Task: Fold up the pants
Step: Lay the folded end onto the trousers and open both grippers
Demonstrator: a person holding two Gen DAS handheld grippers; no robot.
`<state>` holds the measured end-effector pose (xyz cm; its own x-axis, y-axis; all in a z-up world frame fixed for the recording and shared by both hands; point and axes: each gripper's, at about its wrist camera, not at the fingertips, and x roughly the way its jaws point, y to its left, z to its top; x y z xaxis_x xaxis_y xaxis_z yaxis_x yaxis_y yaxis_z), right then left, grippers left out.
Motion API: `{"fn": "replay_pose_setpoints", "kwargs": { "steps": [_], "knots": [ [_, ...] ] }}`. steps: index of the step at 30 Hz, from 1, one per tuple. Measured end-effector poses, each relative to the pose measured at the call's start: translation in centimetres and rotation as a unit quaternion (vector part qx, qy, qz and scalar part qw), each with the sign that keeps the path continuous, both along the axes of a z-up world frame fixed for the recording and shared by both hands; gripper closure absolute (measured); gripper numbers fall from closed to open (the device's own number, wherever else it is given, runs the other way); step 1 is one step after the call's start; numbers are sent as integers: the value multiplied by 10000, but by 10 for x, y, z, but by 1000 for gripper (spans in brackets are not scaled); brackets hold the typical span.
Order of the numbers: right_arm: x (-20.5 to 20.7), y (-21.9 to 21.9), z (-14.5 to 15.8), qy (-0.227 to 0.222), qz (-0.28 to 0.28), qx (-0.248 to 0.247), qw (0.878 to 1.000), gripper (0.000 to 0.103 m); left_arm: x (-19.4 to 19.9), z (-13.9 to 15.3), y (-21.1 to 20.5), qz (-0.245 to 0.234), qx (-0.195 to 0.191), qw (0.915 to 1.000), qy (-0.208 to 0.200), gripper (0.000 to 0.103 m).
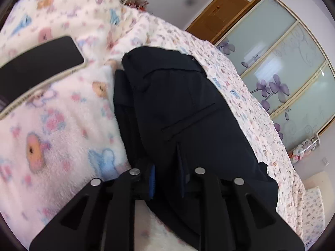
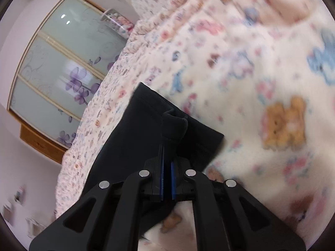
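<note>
Bedroom setting: we work over a bed (image 1: pixel 261 113) with a floral sheet and a fleecy bear-print blanket (image 1: pixel 62 138), a glass-fronted wardrobe (image 1: pixel 289 58) behind.

One pair of dark pants (image 1: pixel 178 108) lies on the bed, between blanket and sheet; a welt pocket shows on the upper face. The fabric is already doubled, with layered edges visible along its left side.

Left tool (image 1: pixel 167 175): jaws partly closed, with dark fabric of the pants between the blue pads. We read this as a grip, though the contact itself is dark and hard to resolve.

Right tool (image 2: pixel 166 163): jaws nearly together, pinching a raised fold of the pants (image 2: pixel 159 125) near the hem end. That corner stands up, bunched above the pads.

Count: one garment, two tools, one dark phone (image 1: pixel 39 62) in a pale case resting on the blanket, well apart from the pants.

Risks, as we judge them:
- The right pinch may hold only the top layer; lifting could peel the layers apart and spoil the fold.
- The bunched fold may set in a crease if it is laid down unsmoothed.
- Soft fleece below could drag on the fabric and skew the edges.
- Motion blur on the right view suggests speed; an uneven pull between the tools could twist the garment.
</note>
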<state>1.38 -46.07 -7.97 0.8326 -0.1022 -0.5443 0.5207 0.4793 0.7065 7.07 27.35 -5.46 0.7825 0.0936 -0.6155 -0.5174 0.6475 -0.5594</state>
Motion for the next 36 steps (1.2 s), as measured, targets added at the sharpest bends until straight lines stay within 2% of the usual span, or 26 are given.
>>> {"fn": "replay_pose_setpoints", "kwargs": {
  "steps": [2, 5, 9, 11, 14, 15, 16, 18, 19, 22, 23, 24, 25, 27, 29, 30, 31, 33, 34, 36],
  "knots": [
    [-4, -2, 3, -193, -18, 79, 9998, 98, -8, 1, 2, 46, -97, 9999, -135, 86],
    [-10, 0, 13, -365, -65, -109, 9993, 98, -20, 2, 4, 101, -197, 9993, -301, 87],
    [-25, -4, 13, -576, -109, 148, 9982, 98, -25, 5, 0, 166, -4, 9990, -422, 89],
    [-27, -8, 8, -466, -114, 220, 9986, 98, -22, 2, 2, 174, -38, 9992, -366, 88],
    [-13, -9, -2, 256, 106, -5, 9996, 98, -16, -6, 6, 99, -162, 9995, -255, 84],
    [-11, -8, -1, 360, 161, -42, 9992, 97, -18, -4, 7, 29, -236, 9990, -374, 78],
    [-13, -8, 1, 378, 180, -4, 9991, 95, -20, -2, 8, -59, -302, 9984, -471, 67],
    [-19, -8, 6, 362, 128, 34, 9993, 86, -25, 2, 8, -249, -452, 9961, -717, 56],
    [-23, -8, 8, 335, 63, 21, 9994, 86, -27, 5, 9, -256, -489, 9954, -782, 48],
    [-39, -10, 18, 456, -428, -103, 9980, 77, -27, 8, 12, -308, -735, 9929, -888, 41],
    [-46, -10, 23, 450, -639, -246, 9966, 71, -25, 7, 13, -319, -778, 9928, -852, 41],
    [-51, -10, 28, 434, -792, -377, 9952, 62, -21, 7, 14, -355, -876, 9922, -812, 41],
    [-56, -8, 35, 400, -965, -558, 9930, 58, -19, 7, 15, -353, -928, 9920, -773, 41],
    [-59, -5, 50, 88, -944, -953, 9909, 56, -13, 5, 16, -359, -994, 9923, -645, 41],
    [-54, 7, 61, -230, -601, -1321, 9891, 56, -7, 4, 19, -318, -1043, 9927, -525, 50],
    [-50, 12, 65, -430, -359, -1384, 9888, 56, -5, 2, 21, -247, -1047, 9934, -390, 79],
    [-44, 17, 68, -605, -89, -1408, 9882, 56, -5, 1, 22, -162, -1030, 9943, -243, 94],
    [-28, 33, 70, -1063, 726, -1207, 9843, 56, -13, 0, 23, -144, -1074, 9937, -298, 96],
    [-20, 41, 71, -1259, 1144, -996, 9804, 56, -18, 3, 21, -175, -918, 9952, -305, 96],
    [2, 64, 67, -1532, 2195, -311, 9630, 57, -23, 3, 19, -259, -621, 9975, -222, 94]
  ]
}}
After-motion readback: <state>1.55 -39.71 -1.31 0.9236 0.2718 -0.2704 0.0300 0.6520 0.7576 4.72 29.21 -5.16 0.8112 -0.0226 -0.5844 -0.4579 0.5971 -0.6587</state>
